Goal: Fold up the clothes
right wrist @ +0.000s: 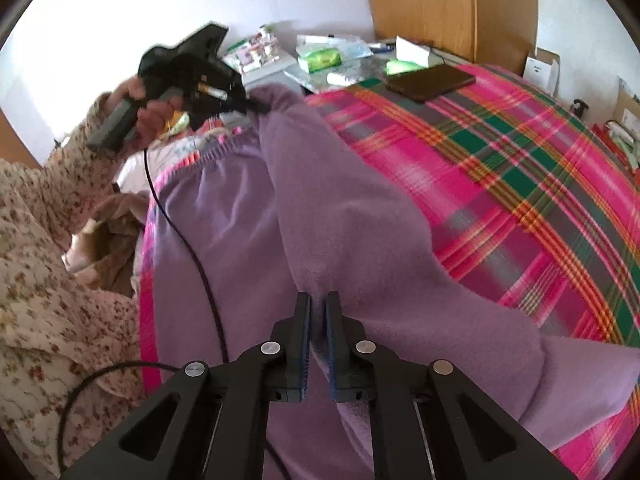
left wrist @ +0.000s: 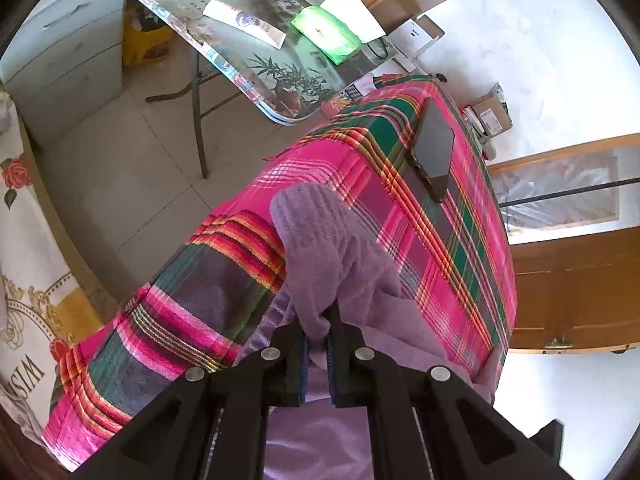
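Observation:
A purple fleece garment (left wrist: 340,264) (right wrist: 344,216) lies on a bed with a pink, green and orange plaid cover (left wrist: 448,248) (right wrist: 520,184). In the left wrist view, my left gripper (left wrist: 318,322) is shut on a bunched end of the garment, which folds up and over ahead of the fingers. The right wrist view shows that same left gripper (right wrist: 262,109) at the upper left, held by a hand (right wrist: 156,114) and pinching the garment's far end. My right gripper (right wrist: 319,300) is shut on a crease of purple fabric at the near end.
A dark phone (left wrist: 434,148) (right wrist: 430,80) lies on the cover past the garment. A folding table (left wrist: 256,60) holds green packets (left wrist: 326,34) and papers. A floral sleeve (right wrist: 48,280), a brown cloth heap (right wrist: 108,236) and a black cable (right wrist: 200,264) are at the left.

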